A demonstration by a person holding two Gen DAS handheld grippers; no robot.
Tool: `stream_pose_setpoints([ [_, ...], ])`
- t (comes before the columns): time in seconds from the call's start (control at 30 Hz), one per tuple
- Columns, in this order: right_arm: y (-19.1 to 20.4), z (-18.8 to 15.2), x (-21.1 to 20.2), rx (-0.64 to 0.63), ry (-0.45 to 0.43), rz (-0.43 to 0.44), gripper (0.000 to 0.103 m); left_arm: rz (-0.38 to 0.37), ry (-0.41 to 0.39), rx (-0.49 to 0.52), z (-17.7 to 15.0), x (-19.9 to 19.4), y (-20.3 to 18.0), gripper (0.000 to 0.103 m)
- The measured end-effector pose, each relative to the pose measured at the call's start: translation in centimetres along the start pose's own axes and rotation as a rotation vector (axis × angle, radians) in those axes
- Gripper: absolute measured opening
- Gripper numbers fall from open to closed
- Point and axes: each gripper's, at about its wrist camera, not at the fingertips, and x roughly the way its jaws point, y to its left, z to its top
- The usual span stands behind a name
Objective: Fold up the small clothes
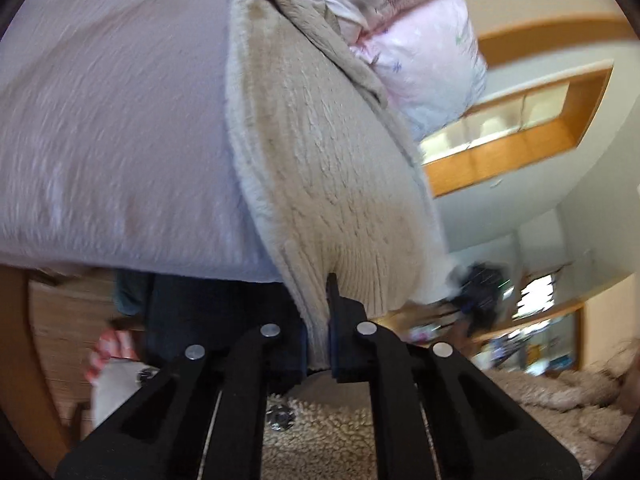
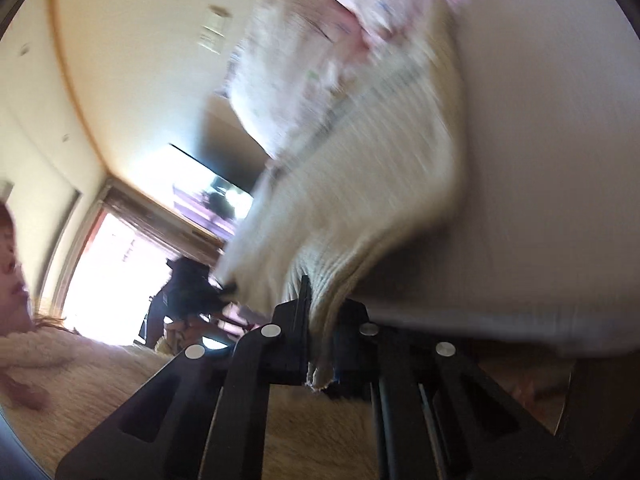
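1. The left tongs are closed tight on the ribbed hem of a cream knitted garment, its edge pinched between the two black fingers.
2. The right tongs are likewise clamped on another stretch of the same ribbed garment, a frayed corner poking out below the fingers.
3. Seen from the left wrist, the garment hangs stretched away from the tongs, its pink printed lining showing at the far end.
4. Just beside the garment spreads a pale lilac sheeted surface; whether the cloth touches it cannot be told through the blur.
5. Beneath both tongs lies fleecy beige fabric carrying a metal snap.
6. Farther off, the right tongs show blurred in the left wrist view, with wood-trimmed walls behind; the right wrist view shows a bright window.
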Motion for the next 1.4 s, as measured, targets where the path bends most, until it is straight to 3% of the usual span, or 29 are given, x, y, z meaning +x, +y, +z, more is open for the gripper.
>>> stream_pose_setpoints([
  [0.03,0.7,1.2,-0.1,-0.022,-0.021,0.012,0.008,0.001,0.009,0.014,0.5,0.1,-0.7,0.006],
  [0.13,3.3,6.2,0.2,-0.111,-0.094,0.042,0.008,-0.104,-0.069,0.074,3.4,-2.1,-3.4,0.006],
  [0.23,4.5,12.0,2.1,-0.172,-0.151,0.002,0.008,-0.051,-0.171,0.2,8.6,-3.8,-6.4,0.006],
  [0.27,4.2,14.0,3.0,-0.171,-0.17,-0.019,0.008,-0.036,-0.224,0.232,11.7,-4.0,-7.2,0.006],
  [0.33,2.8,18.0,5.1,-0.136,-0.217,-0.073,0.008,-0.008,-0.306,0.227,16.7,-3.6,-7.4,0.006],
  [0.43,-1.9,22.7,8.4,0.004,-0.3,-0.256,0.008,0.088,-0.424,0.193,23.4,-1.4,-6.8,0.007],
  [0.5,-5.2,24.4,10.5,0.107,-0.299,-0.441,0.012,0.119,-0.421,0.132,26.7,0.8,-5.7,0.013],
  [0.53,-6.2,24.8,11.3,0.137,-0.275,-0.508,0.023,0.153,-0.401,0.092,28.2,2.1,-4.8,0.028],
  [0.57,-6.9,24.9,11.8,0.166,-0.257,-0.565,0.053,0.172,-0.399,0.075,28.4,2.4,-4.1,0.048],
  [0.63,-7.4,23.9,11.3,0.185,-0.285,-0.592,0.089,0.184,-0.416,0.046,28.4,1.9,-2.8,0.07],
  [0.67,-7.1,23.4,10.8,0.16,-0.309,-0.579,0.096,0.185,-0.431,0.057,28.0,1.3,-2.2,0.078],
  [0.73,-6.9,23.1,10.2,0.131,-0.309,-0.586,0.097,0.239,-0.43,0.067,27.4,0.3,-1.1,0.083],
  [0.87,-8.3,22.7,11.1,0.21,-0.209,-0.585,0.097,0.263,-0.332,0.01,26.8,0.5,1.6,0.083],
  [0.97,-8.2,22.1,11.1,0.204,-0.214,-0.554,0.097,0.228,-0.267,-0.002,26.1,1.9,2.5,0.083],
  [1.07,-8.0,21.4,10.9,0.197,-0.211,-0.526,0.097,0.248,-0.207,0.006,25.8,3.7,2.4,0.082],
  [1.13,-7.8,21.2,10.6,0.19,-0.208,-0.511,0.097,0.26,-0.225,0.02,25.5,4.3,2.1,0.082],
  [1.2,-7.6,20.9,10.0,0.184,-0.21,-0.497,0.097,0.24,-0.229,-0.016,25.8,4.8,2.2,0.061],
  [1.23,-7.6,20.8,9.6,0.183,-0.214,-0.485,0.097,0.217,-0.215,-0.055,26.0,5.2,2.5,0.023],
  [1.3,-7.6,20.5,8.7,0.18,-0.222,-0.466,0.097,0.14,-0.216,-0.123,26.3,5.3,2.7,0.017],
  [1.4,-7.1,20.1,7.1,0.16,-0.247,-0.46,0.097,0.034,-0.249,-0.07,27.0,5.4,-1.1,0.016],
])
